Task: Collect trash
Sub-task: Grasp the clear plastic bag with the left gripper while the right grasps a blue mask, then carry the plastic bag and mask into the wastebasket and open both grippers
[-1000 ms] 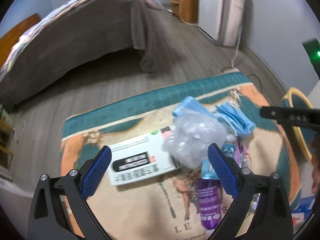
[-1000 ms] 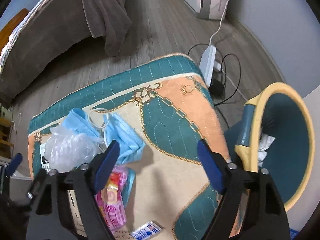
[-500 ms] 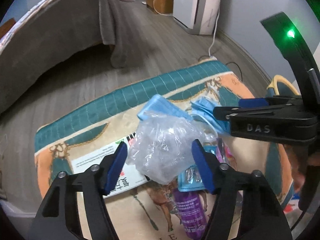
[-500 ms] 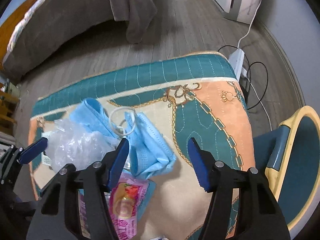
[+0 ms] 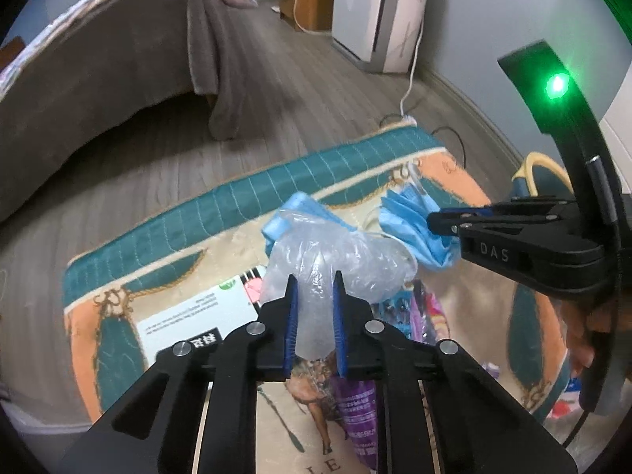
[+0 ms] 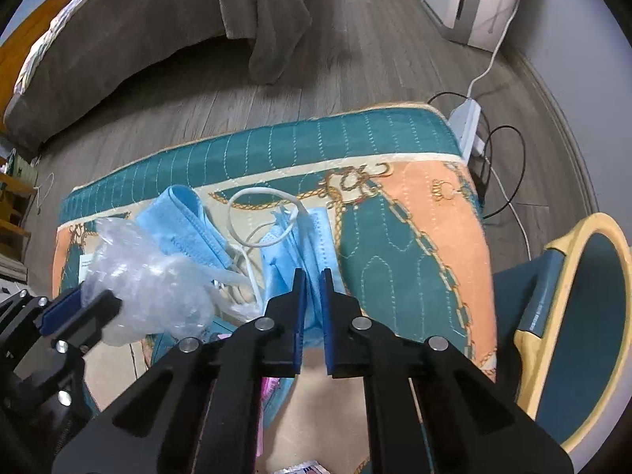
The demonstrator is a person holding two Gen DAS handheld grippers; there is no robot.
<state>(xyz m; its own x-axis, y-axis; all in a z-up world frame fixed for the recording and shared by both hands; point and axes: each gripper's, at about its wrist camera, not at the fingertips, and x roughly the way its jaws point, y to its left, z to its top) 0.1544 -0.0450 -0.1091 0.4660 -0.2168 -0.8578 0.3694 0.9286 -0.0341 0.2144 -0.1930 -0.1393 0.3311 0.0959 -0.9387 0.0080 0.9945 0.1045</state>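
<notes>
My left gripper (image 5: 314,282) is shut on a crumpled clear plastic bag (image 5: 339,254) on the patterned cloth-covered table (image 5: 166,233). My right gripper (image 6: 310,276) is shut on a blue face mask (image 6: 306,245), whose white ear loop (image 6: 260,197) lies behind it. A second blue mask (image 6: 185,217) lies to the left, partly under the plastic bag (image 6: 146,280). The right gripper also shows in the left wrist view (image 5: 438,219), holding the mask (image 5: 410,217). The left gripper shows at the left edge of the right wrist view (image 6: 79,304).
A blue bin with a yellow rim (image 6: 584,335) stands right of the table. A white paper box (image 5: 197,312), a purple wrapper (image 5: 359,407) and pink wrappers (image 5: 430,308) lie on the cloth. A power strip with cables (image 6: 470,126) lies on the floor; a bed (image 6: 138,39) stands behind.
Both grippers moved forward and closed: the left on the plastic bag, the right on the blue mask. Both were open a second ago.
</notes>
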